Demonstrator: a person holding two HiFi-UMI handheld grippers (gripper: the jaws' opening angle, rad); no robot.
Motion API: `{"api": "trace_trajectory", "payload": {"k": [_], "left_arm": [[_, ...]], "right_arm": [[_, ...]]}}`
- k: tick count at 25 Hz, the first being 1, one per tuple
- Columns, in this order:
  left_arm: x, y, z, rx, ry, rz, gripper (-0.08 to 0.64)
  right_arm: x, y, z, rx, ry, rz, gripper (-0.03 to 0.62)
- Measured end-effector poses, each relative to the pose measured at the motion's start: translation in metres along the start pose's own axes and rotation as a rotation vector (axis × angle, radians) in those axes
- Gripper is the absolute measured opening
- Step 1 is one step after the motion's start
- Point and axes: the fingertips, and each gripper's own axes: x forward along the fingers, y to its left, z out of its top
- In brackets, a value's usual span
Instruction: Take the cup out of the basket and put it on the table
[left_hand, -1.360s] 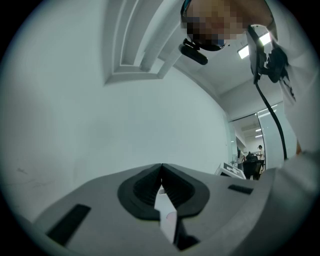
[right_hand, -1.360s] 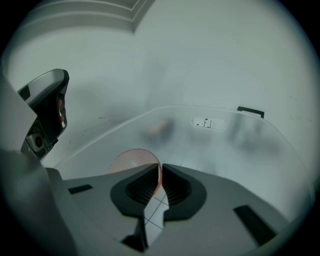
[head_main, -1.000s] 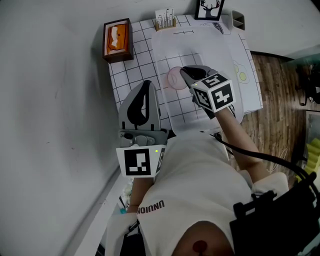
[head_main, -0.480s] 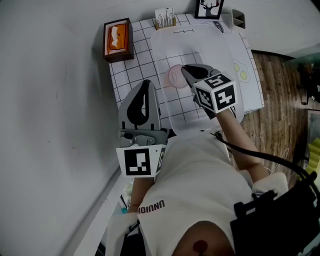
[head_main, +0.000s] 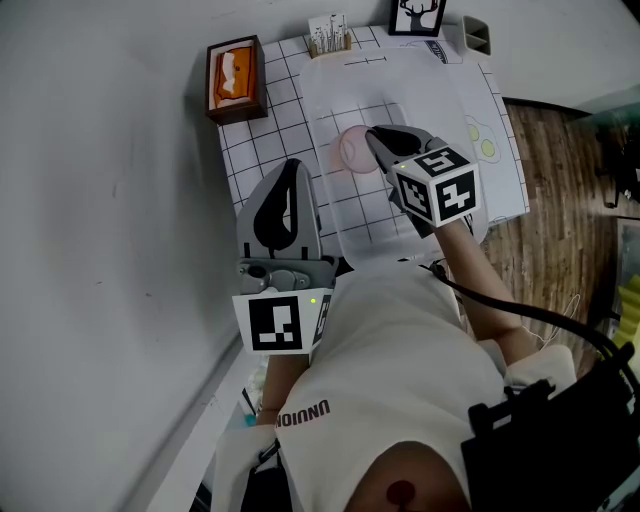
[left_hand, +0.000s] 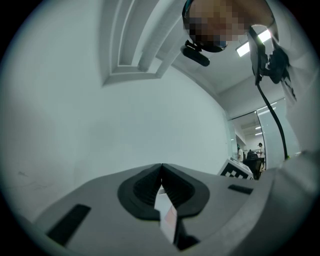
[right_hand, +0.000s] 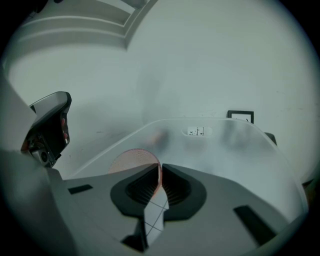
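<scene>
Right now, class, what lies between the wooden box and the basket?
Only bare checked tablecloth; the head view shows nothing else between wooden box and basket.

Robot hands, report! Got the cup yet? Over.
Right gripper shut on pink cup rim. Left gripper shut, empty. Cup inside clear basket, not on table. Nothing seen blocking.

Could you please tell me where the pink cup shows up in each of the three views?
Head view: pink cup above centre, inside the translucent basket, at the tips of the right gripper.
Left gripper view: not in it.
Right gripper view: pink cup lower left of centre, its rim pinched between the jaws.
Shared landmark: the translucent basket, with the black-framed picture beyond it.
</scene>
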Motion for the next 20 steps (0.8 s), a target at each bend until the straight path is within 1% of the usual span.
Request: {"api": "trace_trajectory", "payload": {"k": [14, 20], "left_arm": [[-0.002, -0.002, 0.000, 0.006, 0.002, 0.005, 0.014], [-0.002, -0.003, 0.000, 0.009, 0.004, 0.005, 0.014]], "right_arm": [[-0.010, -0.001, 0.010, 0.013, -0.071, -0.016, 0.038], [-0.014, -0.003, 0.014, 0.002, -0.093, -0.029, 0.038]]}}
